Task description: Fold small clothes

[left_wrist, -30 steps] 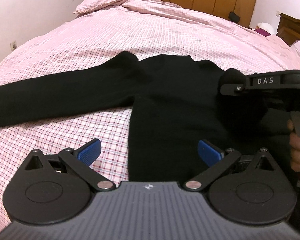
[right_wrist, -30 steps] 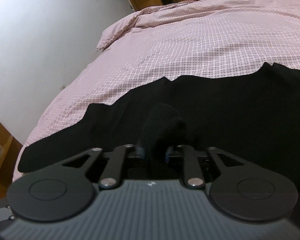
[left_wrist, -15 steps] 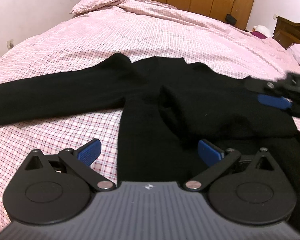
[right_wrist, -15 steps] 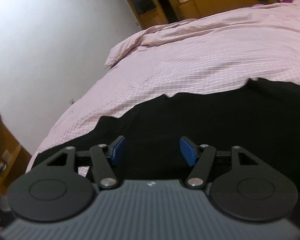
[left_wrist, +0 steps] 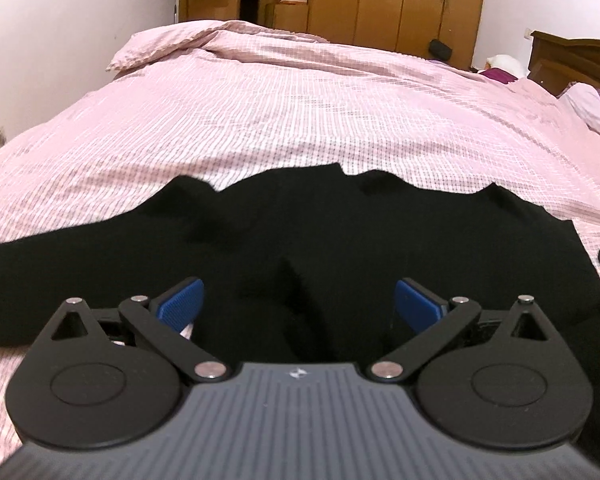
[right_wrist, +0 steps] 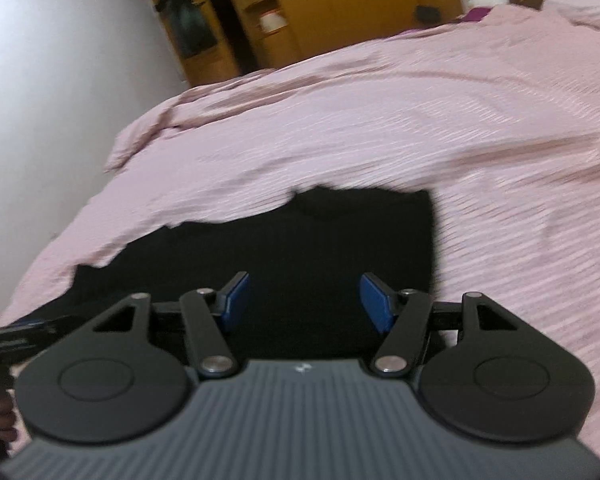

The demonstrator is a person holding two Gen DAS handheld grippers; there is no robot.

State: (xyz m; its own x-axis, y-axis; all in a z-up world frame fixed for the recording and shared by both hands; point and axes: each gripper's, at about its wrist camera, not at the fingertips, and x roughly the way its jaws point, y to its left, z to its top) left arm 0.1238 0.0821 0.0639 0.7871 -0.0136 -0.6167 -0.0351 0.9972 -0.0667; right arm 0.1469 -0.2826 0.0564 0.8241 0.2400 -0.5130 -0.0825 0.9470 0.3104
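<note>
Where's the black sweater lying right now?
The black knit sweater lies flat on the pink checked bedspread, low and central in both wrist views, just ahead of both open tools, with one sleeve stretching left.

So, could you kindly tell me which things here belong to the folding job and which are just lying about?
Part of the job:
- black sweater
- left hand-held gripper, open
- right hand-held gripper, open
- pink checked bedspread it lies on

Just lying about:
- wooden wardrobe
- pillow

Soft indoor light; right view motion-blurred, fisheye-bent
</note>
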